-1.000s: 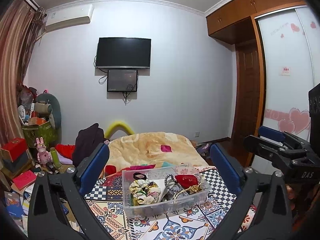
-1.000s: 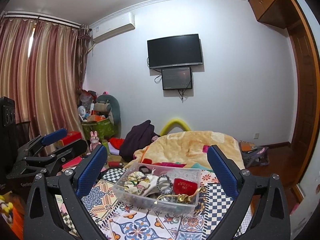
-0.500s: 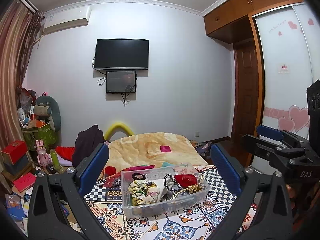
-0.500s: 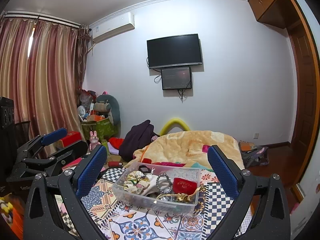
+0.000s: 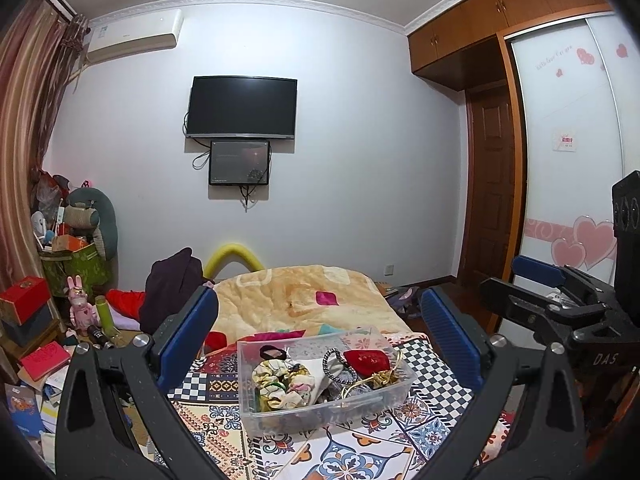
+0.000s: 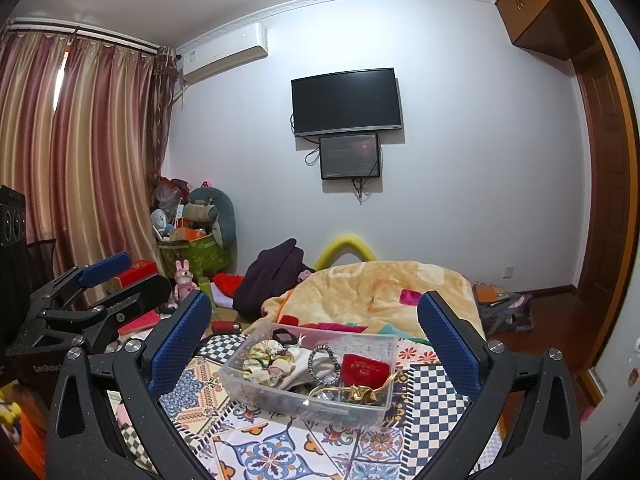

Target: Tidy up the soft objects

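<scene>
A clear plastic bin (image 5: 320, 408) sits on a patterned cloth on the bed; it also shows in the right wrist view (image 6: 296, 396). It holds scrunchies (image 5: 280, 378) (image 6: 268, 362), a red pouch (image 5: 368, 360) (image 6: 365, 368), a beaded ring (image 6: 320, 364) and a gold item (image 6: 362, 394). My left gripper (image 5: 320, 322) is open and empty, above and short of the bin. My right gripper (image 6: 316, 318) is open and empty, likewise short of the bin. Each gripper shows at the edge of the other's view.
A yellow blanket (image 5: 304, 300) covers the bed behind the bin. Dark clothes (image 5: 172, 288) lie at its left. Boxes, books and toys (image 5: 36, 320) crowd the floor at left. A wardrobe and door (image 5: 492, 200) stand at right.
Both views have shifted only slightly; the bin sits a touch lower in them. Both grippers have stayed open.
</scene>
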Available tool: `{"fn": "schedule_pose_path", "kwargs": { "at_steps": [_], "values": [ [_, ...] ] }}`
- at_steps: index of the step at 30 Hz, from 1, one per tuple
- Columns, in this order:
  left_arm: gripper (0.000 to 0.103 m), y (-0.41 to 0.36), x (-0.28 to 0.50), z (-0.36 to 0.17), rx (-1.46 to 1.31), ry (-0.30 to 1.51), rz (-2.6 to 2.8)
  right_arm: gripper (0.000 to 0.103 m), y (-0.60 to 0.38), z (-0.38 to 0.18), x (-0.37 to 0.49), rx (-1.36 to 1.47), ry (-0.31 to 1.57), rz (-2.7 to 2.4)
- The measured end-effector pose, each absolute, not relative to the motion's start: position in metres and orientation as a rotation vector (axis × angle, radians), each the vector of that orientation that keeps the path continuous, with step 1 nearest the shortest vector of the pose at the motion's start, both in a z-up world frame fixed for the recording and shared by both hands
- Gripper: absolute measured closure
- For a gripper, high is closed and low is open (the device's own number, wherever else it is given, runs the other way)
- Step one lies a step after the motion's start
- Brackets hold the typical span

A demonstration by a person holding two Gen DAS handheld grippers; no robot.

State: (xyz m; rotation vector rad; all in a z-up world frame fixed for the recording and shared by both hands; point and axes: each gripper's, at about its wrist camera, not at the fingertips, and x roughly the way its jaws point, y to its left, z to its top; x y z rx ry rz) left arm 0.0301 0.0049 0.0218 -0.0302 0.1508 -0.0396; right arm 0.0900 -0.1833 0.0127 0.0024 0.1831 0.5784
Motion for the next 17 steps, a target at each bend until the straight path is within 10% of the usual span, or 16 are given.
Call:
{"fn": "schedule_pose_path", "kwargs": {
  "at_steps": [17],
  "values": [
    [0.000, 0.0080, 0.0310, 0.0210, -0.047, 0.169, -0.054, 0.000, -0.1816, 0.0125, 0.0878, -0.010, 0.188, 0.567]
  ]
}}
